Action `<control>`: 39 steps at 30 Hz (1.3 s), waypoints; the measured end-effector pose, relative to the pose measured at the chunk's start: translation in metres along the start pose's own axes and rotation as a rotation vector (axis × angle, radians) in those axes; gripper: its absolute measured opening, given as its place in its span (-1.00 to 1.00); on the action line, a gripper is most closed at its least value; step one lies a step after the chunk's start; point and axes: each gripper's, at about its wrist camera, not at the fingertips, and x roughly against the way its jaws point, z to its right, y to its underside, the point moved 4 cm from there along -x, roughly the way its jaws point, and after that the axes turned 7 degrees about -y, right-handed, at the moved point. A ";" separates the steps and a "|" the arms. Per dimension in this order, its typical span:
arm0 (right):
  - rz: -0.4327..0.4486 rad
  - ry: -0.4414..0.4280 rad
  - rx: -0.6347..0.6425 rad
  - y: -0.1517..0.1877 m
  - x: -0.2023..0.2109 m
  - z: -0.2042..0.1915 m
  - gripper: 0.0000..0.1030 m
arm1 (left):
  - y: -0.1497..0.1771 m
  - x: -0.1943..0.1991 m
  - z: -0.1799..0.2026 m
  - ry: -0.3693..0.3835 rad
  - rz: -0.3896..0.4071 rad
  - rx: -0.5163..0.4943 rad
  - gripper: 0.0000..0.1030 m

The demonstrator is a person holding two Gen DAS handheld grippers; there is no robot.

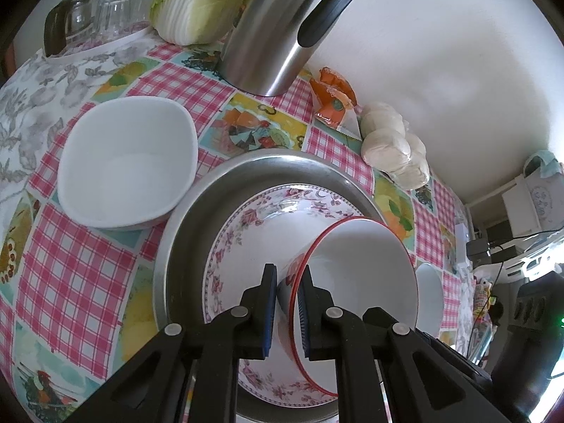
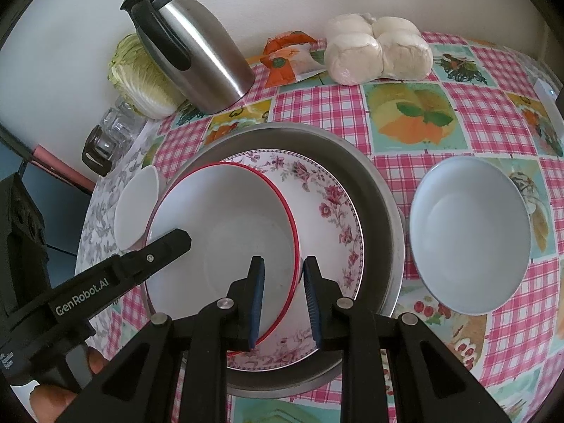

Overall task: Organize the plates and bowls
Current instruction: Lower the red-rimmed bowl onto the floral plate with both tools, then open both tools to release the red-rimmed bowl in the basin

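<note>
Floral plate (image 2: 331,208) sits in the metal pan (image 2: 373,190); both grippers' fingers (image 1: 269,303) pinch the red-rimmed bowl (image 2: 225,232) above it; two white bowls (image 2: 469,236) wait on the bench (image 2: 423,134)

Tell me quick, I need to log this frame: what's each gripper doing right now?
Left gripper: closed on the rim of the red-rimmed bowl.
Right gripper: closed on the same bowl's rim, opposite side.

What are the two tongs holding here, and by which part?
Both grip the red-rimmed white bowl by its rim over the floral plate: left tongs on one side, right tongs on the other.
</note>
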 end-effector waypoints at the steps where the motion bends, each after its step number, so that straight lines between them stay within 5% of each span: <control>1: -0.001 0.000 -0.002 0.000 -0.001 0.000 -0.54 | 0.000 0.000 -0.001 0.000 -0.002 0.001 -0.76; 18: -0.010 0.019 0.020 -0.004 0.002 -0.002 -0.49 | -0.001 0.014 0.006 -0.051 -0.001 -0.053 -0.63; 22: 0.018 0.033 0.032 -0.007 0.015 -0.006 -0.49 | -0.003 0.025 0.009 -0.081 0.022 -0.080 -0.45; 26: 0.041 0.064 0.043 -0.011 0.028 -0.007 -0.43 | -0.004 0.035 0.013 -0.097 0.043 -0.098 0.08; 28: 0.046 0.079 0.051 -0.011 0.032 -0.008 -0.24 | -0.005 0.039 0.015 -0.103 0.049 -0.108 0.22; 39: 0.052 0.176 0.072 -0.013 0.047 -0.003 0.29 | -0.005 0.044 0.009 -0.169 0.045 -0.113 0.63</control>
